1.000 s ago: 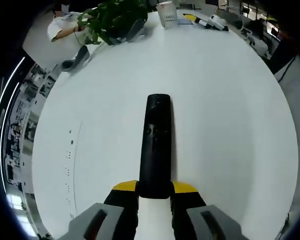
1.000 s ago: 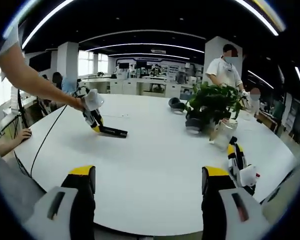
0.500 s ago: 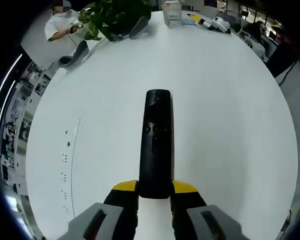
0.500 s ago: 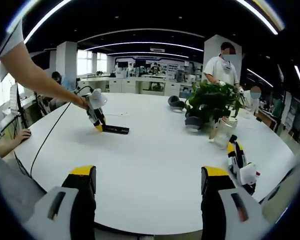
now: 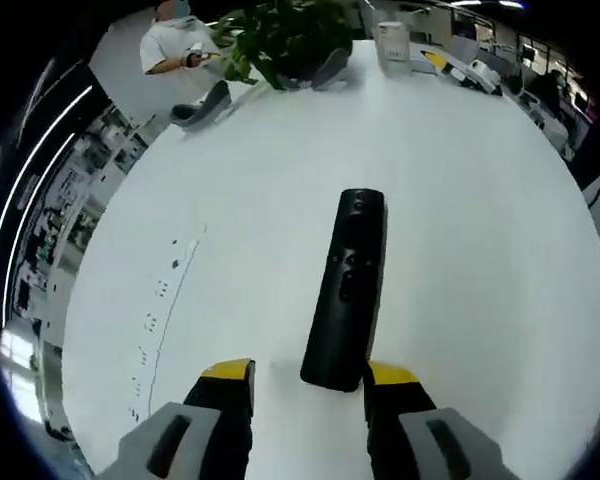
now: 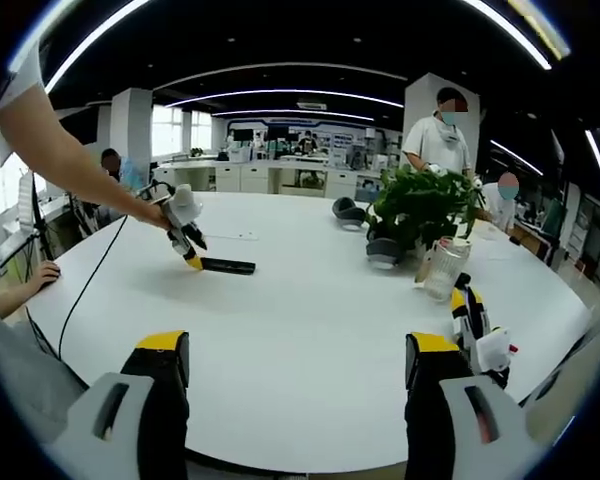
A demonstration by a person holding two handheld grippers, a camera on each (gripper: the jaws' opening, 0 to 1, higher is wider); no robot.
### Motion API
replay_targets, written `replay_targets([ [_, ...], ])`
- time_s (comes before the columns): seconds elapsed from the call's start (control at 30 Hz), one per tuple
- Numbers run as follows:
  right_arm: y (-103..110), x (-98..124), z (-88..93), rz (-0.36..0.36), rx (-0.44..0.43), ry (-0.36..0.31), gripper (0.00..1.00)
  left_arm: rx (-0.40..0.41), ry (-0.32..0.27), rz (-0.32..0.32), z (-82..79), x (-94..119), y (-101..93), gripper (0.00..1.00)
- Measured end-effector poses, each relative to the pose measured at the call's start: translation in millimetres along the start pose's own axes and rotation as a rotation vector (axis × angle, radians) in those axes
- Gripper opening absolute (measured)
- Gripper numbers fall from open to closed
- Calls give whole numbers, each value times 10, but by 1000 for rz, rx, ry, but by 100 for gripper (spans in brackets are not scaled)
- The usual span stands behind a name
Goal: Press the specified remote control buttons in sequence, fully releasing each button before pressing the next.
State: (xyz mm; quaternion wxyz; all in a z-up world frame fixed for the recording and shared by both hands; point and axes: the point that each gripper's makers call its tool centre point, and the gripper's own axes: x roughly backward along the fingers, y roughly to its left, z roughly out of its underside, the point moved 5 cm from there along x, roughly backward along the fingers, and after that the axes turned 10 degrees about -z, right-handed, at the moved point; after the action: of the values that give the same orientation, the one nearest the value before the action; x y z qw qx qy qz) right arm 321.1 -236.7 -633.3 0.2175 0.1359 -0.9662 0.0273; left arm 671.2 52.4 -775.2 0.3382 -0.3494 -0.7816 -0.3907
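In the left gripper view, the black remote control (image 5: pixel 347 290) lies flat on the white table (image 5: pixel 480 230), buttons up, its near end between the tips of the left gripper (image 5: pixel 309 377). The jaws stand apart with a clear gap on the left side of the remote; the right tip looks just beside or touching the remote's corner, and I cannot tell which. So the remote is set down and released rather than clamped. No button is being pressed here, and nothing shows that any press in the sequence is done — my judgement is that the pressing is all left to do. Beyond the remote, at the far edge of the table, stand a potted plant (image 5: pixel 285 35) and a pale pitcher (image 5: pixel 391 45); a strip of small dark marks (image 5: pixel 160 320) runs along the table to the left.

In the right gripper view, the right gripper (image 6: pixel 298 372) hangs spread wide and empty above the near edge of the table (image 6: pixel 310 330), well apart from the remote (image 6: pixel 227 265), which lies far off to the left with the left gripper (image 6: pixel 187 250) at its end. The plant (image 6: pixel 420 205) and the pitcher (image 6: pixel 443 268) sit to the right, with another gripper device (image 6: pixel 477 335) lying near the right rim. The room is an open office — ceiling light strips, desks behind, a person standing (image 6: pixel 442 135) by the plant.
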Motion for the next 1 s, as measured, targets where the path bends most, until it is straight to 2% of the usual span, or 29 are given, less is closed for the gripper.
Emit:
replay_targets([
  [0.1,-21,11,-6,11,-9,-9,96,159,17,6,104,33,-32,57],
  [0.13,-24,13,-8,11,-11,-12,96,188,28,-1,134,46,-30,61],
  [0.17,-22,14,-12,9,-10,-16,97,237,13,-28,164,54,-22,65],
  [0.23,-9,7,-17,-1,-8,-19,99,330,-27,-2,198,108,-107,74],
  [0.27,1,0,-20,-8,-4,-21,100,354,-38,0,216,143,-129,76],
  [0.37,12,-7,-25,-14,0,-22,100,460,-123,-41,259,327,-187,79],
  [0.43,0,-13,-28,-17,-26,-29,100,484,-148,-55,301,427,-227,84],
  [0.5,-4,-13,-35,-33,-70,-45,100,525,-207,-91,320,569,-272,90],
  [0.6,-2,-9,-51,-38,-81,-61,100,559,-237,-106,387,756,-372,98],
  [0.67,7,-16,-43,-38,-75,-53,100,553,-253,-136,439,885,-430,100],
  [0.8,27,-4,-63,-50,-66,-67,100,649,-339,-187,474,1184,-480,100],
  [0.9,14,2,-64,-47,-74,-71,100,659,-367,-218,499,1375,-518,100],
  [1.0,2,7,-62,-46,-86,-75,100,717,-427,-264,486,1649,-584,100],
])
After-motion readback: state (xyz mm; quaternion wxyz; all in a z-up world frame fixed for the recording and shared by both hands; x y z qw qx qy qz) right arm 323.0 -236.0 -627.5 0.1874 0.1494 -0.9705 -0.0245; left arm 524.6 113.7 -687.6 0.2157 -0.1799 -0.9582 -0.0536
